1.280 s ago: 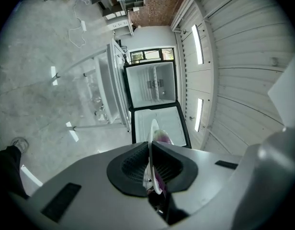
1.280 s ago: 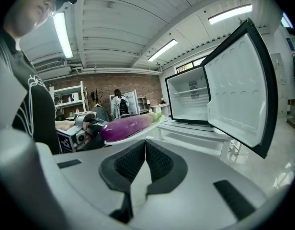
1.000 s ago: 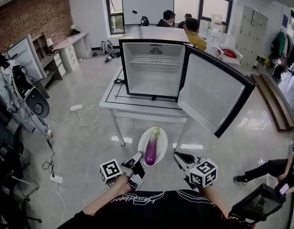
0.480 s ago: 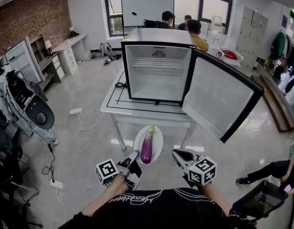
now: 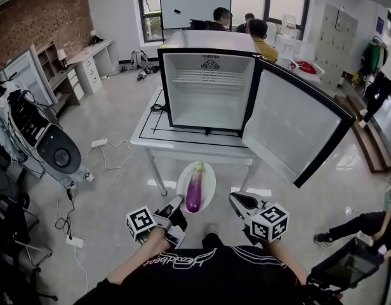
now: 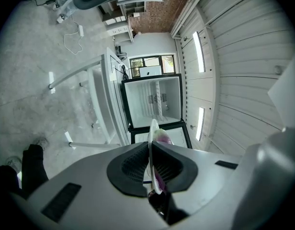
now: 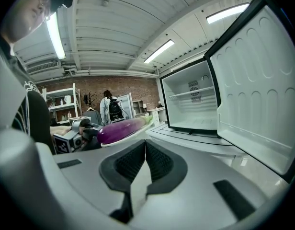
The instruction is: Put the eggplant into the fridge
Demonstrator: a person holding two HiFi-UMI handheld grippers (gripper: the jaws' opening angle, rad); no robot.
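A purple eggplant (image 5: 194,188) lies on a white plate (image 5: 183,180) held over the floor, just short of the white table (image 5: 183,146). My left gripper (image 5: 176,203) is shut on the plate's near rim; in the left gripper view the plate (image 6: 152,128) stands edge-on between the jaws, with the eggplant (image 6: 164,137) beside it. My right gripper (image 5: 233,200) hangs to the plate's right, shut and empty (image 7: 145,145). Its view shows the eggplant (image 7: 121,130) at the left. The small fridge (image 5: 208,91) stands on the table, empty, its door (image 5: 291,129) swung wide to the right.
The open door juts out past the table's right front corner. Cables (image 5: 110,151) and a round device (image 5: 59,151) lie on the floor at left. People (image 5: 256,33) sit behind the fridge. A crouching person (image 5: 367,227) and a camera rig (image 5: 344,269) are at lower right.
Both grippers and the plate with the eggplant have edged forward toward the table. The left gripper's hold on the rim is unchanged.
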